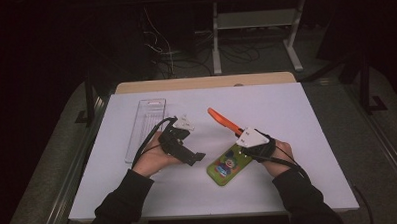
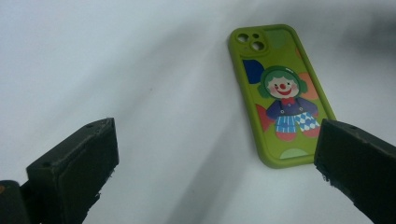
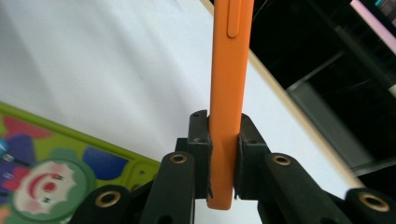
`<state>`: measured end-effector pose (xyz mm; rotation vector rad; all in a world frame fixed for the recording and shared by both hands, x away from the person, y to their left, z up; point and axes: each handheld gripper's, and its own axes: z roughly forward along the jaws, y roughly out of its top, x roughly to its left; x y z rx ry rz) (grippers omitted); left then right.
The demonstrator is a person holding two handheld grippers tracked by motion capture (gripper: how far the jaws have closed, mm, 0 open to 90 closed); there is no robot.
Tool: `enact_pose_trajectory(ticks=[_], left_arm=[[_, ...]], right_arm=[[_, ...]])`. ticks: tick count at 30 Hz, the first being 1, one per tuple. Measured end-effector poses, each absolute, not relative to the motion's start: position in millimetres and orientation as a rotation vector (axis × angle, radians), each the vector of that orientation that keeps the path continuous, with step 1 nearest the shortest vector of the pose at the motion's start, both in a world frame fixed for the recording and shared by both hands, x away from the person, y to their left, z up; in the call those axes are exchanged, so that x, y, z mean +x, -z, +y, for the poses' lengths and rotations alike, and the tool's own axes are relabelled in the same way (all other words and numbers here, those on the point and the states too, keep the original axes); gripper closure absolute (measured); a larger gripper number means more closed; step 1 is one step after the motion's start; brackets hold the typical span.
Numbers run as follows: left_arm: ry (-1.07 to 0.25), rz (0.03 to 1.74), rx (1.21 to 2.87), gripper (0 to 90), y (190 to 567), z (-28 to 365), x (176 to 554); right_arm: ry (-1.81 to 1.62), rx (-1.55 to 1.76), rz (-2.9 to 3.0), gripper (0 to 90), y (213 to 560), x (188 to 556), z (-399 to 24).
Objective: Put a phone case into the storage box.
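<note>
Right gripper view: your jaws clamp an orange phone case [image 3: 229,93] edge-on, lifted clear of the white table [image 1: 297,118].
You hold it by its thin sides so it won't slip; your left gripper [image 1: 188,152] waits with jaws apart beside the green clown case [image 2: 280,93], flat on the table.
</note>
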<state>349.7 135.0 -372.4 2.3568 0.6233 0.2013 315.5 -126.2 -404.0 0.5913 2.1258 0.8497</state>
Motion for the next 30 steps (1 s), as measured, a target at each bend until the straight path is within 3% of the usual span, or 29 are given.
enact_pose_trajectory(ticks=[17,30], left_arm=[[-0.178,0.661,2.291,0.0,371.4,136.0,353.4],[-0.161,0.717,2.222,0.0,370.5,136.5,357.8]], right_arm=[[-1.274,1.068,2.243,78.3,398.7,326.3,-154.8],[-1.447,1.212,2.192,78.4,399.9,331.6,-163.7]])
